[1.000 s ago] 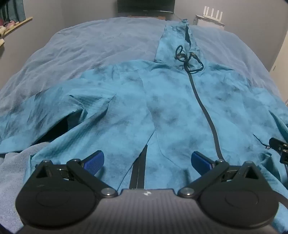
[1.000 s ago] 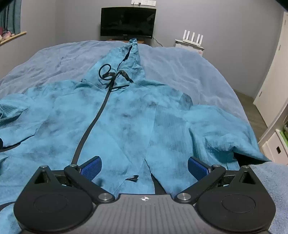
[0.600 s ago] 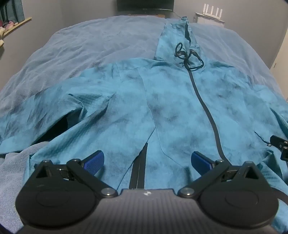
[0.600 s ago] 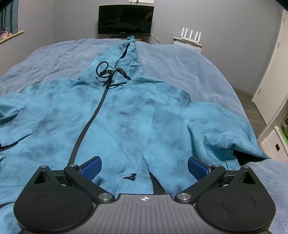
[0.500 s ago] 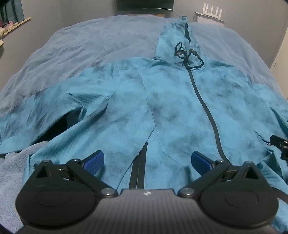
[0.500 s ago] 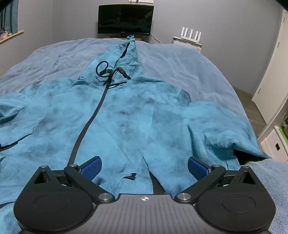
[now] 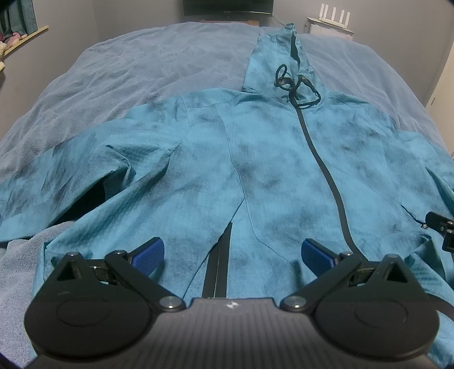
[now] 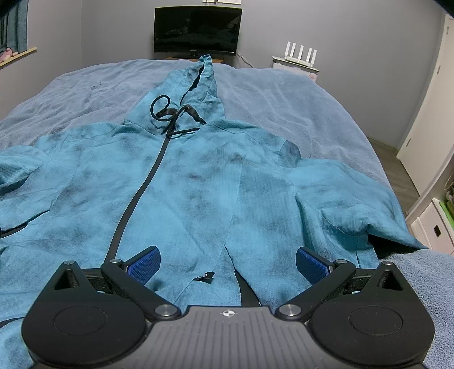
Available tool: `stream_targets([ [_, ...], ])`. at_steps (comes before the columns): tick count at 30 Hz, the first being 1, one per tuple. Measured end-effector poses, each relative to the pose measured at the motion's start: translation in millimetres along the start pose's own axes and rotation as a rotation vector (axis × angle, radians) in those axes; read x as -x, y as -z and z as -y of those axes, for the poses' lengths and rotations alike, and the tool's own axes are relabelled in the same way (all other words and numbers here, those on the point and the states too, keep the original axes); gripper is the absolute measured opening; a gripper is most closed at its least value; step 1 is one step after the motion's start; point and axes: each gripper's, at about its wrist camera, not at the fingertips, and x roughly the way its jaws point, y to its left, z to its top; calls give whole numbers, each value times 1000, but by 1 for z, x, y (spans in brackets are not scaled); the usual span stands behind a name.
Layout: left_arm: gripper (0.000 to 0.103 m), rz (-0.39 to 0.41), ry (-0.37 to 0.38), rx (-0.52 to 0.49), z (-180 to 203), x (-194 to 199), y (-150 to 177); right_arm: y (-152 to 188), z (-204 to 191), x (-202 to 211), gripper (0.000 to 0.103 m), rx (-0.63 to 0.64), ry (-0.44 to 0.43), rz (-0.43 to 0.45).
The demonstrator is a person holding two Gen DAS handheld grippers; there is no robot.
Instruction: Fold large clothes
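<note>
The hoodie (image 8: 184, 198) lies flat on the bed (image 8: 283, 108), hood toward the monitor (image 8: 197, 29) behind it.

The hoodie's (image 7: 283, 176) hem lay hidden behind both gripper bodies. Its right sleeve ran off the left wrist view's edge, its left sleeve off the right wrist view's. The monitor (image 7: 227, 7) was cut off at the top.

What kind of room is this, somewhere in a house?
Most likely a bedroom. A wide bed with a blue cover fills the view, a teal hooded jacket lies spread flat on it, and a dark screen stands against the far wall beside a white router with antennas.
</note>
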Motion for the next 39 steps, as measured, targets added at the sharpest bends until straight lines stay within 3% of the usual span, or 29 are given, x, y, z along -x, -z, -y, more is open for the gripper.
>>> stream_targets([
  [39, 103, -15, 4, -2, 1, -4, 3, -1, 0, 3, 103, -3, 15, -7],
])
